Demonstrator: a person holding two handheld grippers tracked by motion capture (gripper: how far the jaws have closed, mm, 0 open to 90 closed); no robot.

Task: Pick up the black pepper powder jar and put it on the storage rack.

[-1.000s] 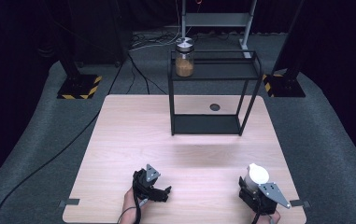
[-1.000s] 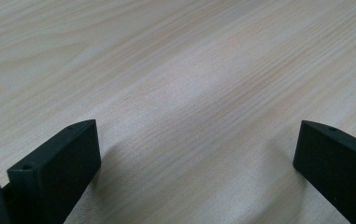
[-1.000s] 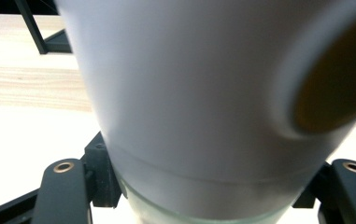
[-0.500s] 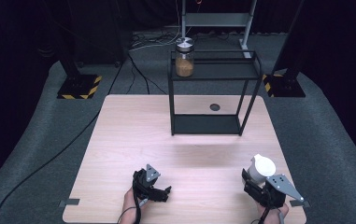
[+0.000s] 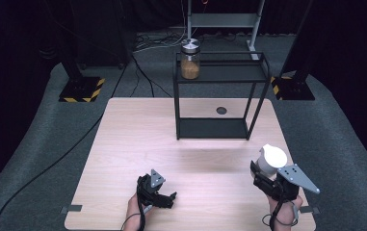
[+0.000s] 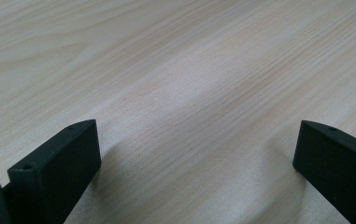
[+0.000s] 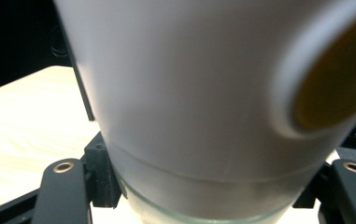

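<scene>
Wooden table (image 5: 186, 144), right gripper (image 5: 268, 180) jaws clamping white container (image 5: 270, 160) — tilted, left gripper (image 5: 164, 198) jaws wide.

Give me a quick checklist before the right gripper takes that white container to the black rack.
1. Right gripper shut on the white container: ok.
2. Depth of grip: fingers hold only its lower part: cannot tell if secure.
3. Left gripper open, empty, low over the table: ok.
4. Rack lower shelf free: ok.
5. Top shelf: jar stands at its left end, rest free: ok.
6. Table between container and rack free: ok.
</scene>
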